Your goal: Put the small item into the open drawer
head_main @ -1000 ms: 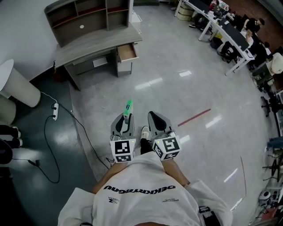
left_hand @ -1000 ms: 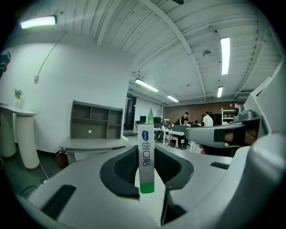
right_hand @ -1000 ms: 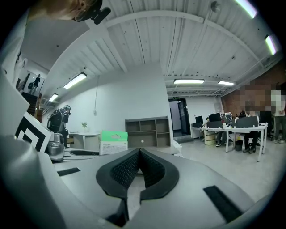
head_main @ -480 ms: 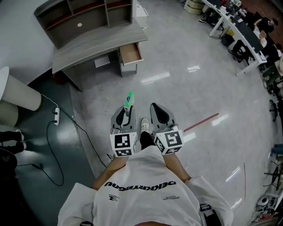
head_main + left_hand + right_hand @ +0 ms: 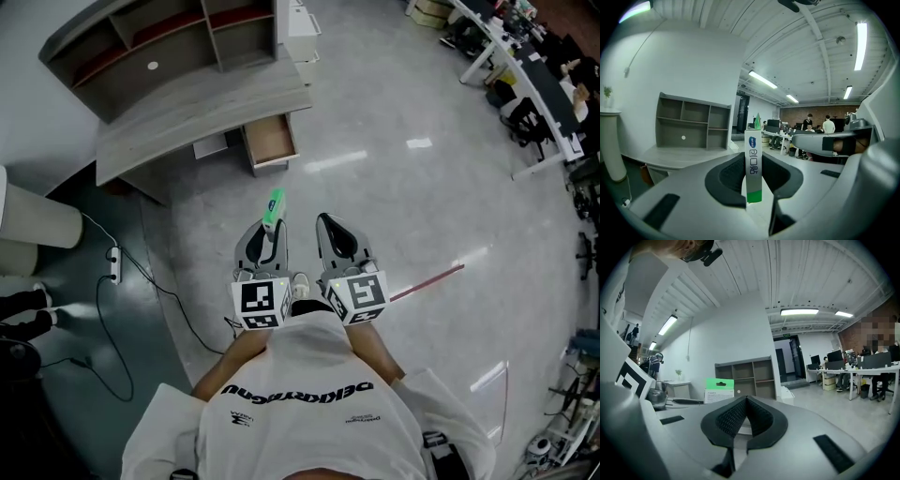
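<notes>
Transport looks like the step in hand. Left gripper (image 5: 266,232) is clamped on the slim white-and-green cardboard box (image 5: 273,206), which juts out past its jaws, well apart from the open wooden drawer (image 5: 270,141) of the curved grey desk (image 5: 187,117). Right gripper (image 5: 330,230) is pinched together, nothing in it. Next call: close the gap, bring the box over the drawer, let go. Count: one box, one open drawer, one desk, two grippers.

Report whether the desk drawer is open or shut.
Open. In the head view the drawer juts out from the desk front, its brown inside exposed from above.
</notes>
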A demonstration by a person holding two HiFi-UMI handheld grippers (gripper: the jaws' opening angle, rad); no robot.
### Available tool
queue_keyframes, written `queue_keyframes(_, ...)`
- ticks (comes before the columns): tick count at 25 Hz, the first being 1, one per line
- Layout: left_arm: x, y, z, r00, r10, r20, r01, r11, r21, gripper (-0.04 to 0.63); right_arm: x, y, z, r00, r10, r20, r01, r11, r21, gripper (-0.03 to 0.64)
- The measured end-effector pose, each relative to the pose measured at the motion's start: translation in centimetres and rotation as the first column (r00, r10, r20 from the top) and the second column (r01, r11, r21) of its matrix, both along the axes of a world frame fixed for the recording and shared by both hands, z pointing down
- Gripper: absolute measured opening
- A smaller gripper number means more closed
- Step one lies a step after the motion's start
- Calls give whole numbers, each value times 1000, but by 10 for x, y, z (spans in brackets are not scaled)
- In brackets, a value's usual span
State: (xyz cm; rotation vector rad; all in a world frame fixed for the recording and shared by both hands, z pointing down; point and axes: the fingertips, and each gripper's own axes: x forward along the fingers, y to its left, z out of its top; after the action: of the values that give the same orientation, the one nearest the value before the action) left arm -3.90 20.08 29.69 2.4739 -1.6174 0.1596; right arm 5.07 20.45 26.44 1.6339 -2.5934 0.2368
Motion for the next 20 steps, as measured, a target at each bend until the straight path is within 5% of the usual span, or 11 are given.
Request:
queue_keyframes(8, 22, -69, 9, 999, -19, 36, 20, 999, -42, 98, 26, -74, 12, 1000, -11, 13, 11, 999, -34, 29)
queue_keyframes(20, -10, -204, 54, 999, 17, 51, -12, 994, -105, 98, -22, -201, 58, 999, -37, -16, 35, 993, -111, 29)
